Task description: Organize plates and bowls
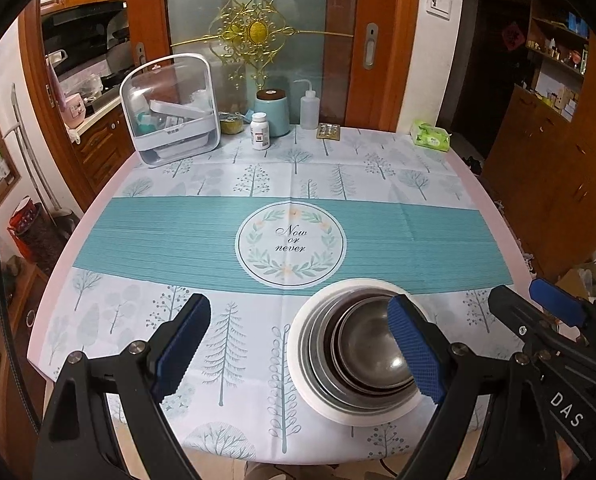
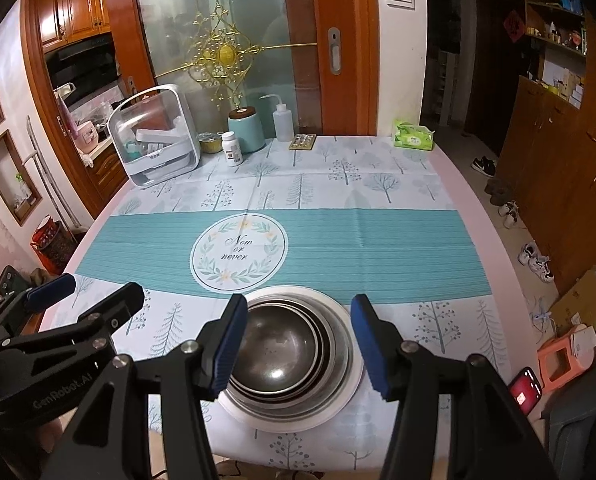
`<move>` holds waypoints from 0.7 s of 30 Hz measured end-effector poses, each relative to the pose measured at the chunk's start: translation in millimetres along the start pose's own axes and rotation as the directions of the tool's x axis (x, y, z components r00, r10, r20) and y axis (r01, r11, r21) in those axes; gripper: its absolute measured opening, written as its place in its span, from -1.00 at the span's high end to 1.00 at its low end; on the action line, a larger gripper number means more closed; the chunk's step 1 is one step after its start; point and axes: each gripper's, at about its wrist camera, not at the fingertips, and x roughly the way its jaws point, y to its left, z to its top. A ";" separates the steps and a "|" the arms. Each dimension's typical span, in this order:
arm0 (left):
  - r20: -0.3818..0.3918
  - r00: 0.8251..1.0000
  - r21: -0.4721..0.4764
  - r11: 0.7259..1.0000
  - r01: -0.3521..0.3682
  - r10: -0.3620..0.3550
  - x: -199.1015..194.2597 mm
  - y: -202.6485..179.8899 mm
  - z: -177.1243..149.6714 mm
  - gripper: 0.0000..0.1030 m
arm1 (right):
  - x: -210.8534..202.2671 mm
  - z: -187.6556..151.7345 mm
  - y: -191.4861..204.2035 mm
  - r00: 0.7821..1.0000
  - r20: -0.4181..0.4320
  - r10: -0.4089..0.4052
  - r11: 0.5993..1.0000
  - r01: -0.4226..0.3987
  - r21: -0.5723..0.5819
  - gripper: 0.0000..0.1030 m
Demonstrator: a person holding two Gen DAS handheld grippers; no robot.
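One white plate point(image 2: 348, 380) under nested steel bowls point(image 2: 277, 348), exact count unclear.

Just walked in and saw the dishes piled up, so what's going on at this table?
A person holds a claw in each hand over the near edge of the table. Metal bowls sit nested inside one another on a white plate, so the stacking looks done. The left claw and the right claw are both open and grip nothing; the right one straddles the stack.
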 end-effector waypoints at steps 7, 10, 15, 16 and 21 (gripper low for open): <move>0.003 1.000 0.005 1.000 -0.013 0.013 -3.5 0.1 -0.4 -0.73 | -0.5 -0.5 2.1 1.000 0.001 -0.003 1.000 0.003 -0.002 -0.06; 0.003 1.000 0.005 1.000 -0.012 0.012 -3.4 0.3 -0.4 -0.73 | 0.5 -1.0 3.0 1.000 -0.001 -0.006 1.000 0.006 0.001 -0.06; 0.000 1.000 0.008 1.000 -0.015 0.015 -4.0 -0.8 -0.9 -0.73 | -0.6 -2.3 5.5 1.000 -0.006 -0.008 1.000 0.008 -0.005 -0.06; -0.002 1.000 0.010 1.000 -0.016 0.016 -4.0 -0.6 -0.9 -0.73 | -0.4 -2.7 5.5 1.000 -0.008 -0.010 1.000 0.010 -0.004 -0.06; -0.008 1.000 0.013 1.000 -0.019 0.019 -4.2 2.0 -1.1 -0.73 | 0.2 -2.4 5.0 1.000 -0.011 -0.010 1.000 0.010 -0.001 -0.06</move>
